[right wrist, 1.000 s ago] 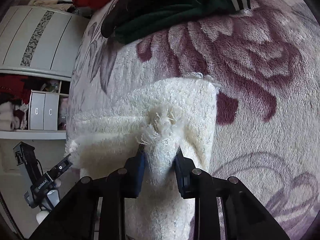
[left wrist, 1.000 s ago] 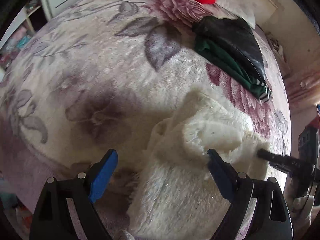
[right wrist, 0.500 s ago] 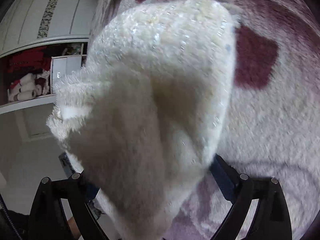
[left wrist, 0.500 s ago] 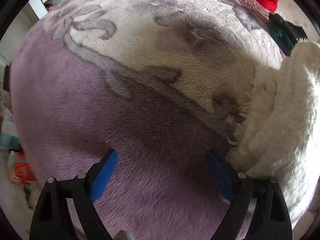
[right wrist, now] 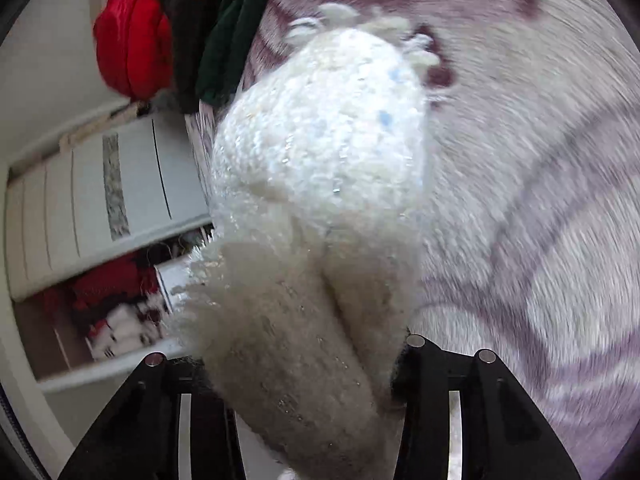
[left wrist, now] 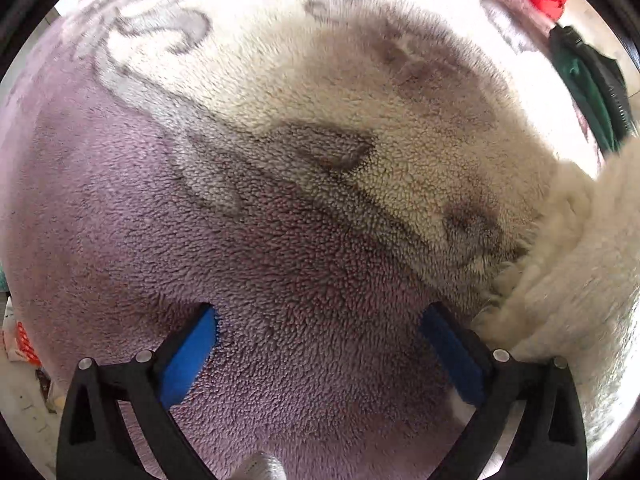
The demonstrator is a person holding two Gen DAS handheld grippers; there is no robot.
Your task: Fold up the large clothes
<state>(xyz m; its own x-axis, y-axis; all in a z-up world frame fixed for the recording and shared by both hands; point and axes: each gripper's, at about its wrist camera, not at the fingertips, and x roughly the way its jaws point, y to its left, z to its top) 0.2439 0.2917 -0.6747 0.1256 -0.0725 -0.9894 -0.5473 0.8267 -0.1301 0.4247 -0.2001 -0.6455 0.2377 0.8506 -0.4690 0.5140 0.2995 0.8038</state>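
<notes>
the left gripper (left wrist: 316, 356) stood wide open and empty over the floral blanket (left wrist: 280, 208). the right gripper (right wrist: 298, 364) was clamped on the cream fuzzy garment (right wrist: 316, 184).

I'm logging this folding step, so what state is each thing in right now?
left gripper: open, empty, over the blanket.
right gripper: shut on the white fluffy garment.
white fluffy garment: bunched, lifted in the right gripper.
floral blanket: spread flat.
green and black clothes: lying in a heap.
red garment: crumpled at the far edge.
</notes>
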